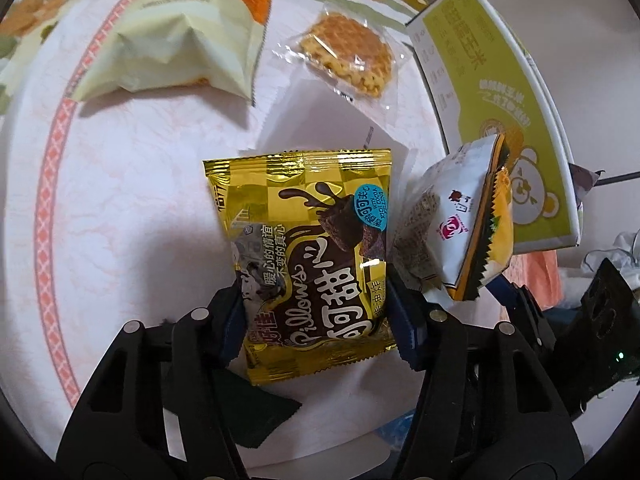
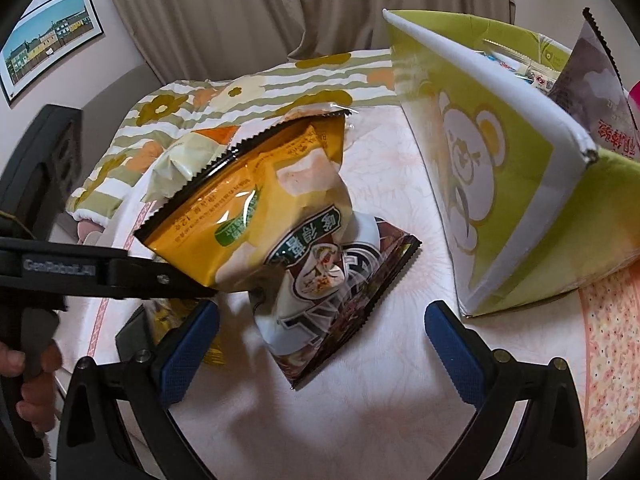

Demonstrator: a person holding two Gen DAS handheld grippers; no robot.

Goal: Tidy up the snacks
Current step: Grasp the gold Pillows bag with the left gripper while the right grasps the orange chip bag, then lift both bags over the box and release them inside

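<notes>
gold cocoa packet – upright, face-on | green bear box – open, tilted, snacks inside

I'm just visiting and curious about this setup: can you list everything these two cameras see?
Gold foil chocolate snack packet: one, between the left gripper's pads.
Orange-yellow snack bag: one, leaning over a brown-and-white bag.
Pale green pouch: one, far left on the bed.
Clear-wrapped waffle biscuit: one, golden.
Green cardboard box with bear print: one, right side, snacks inside.
Framed picture: one, on the wall.
Left gripper: black, blue pads.
Right gripper: open.
</notes>
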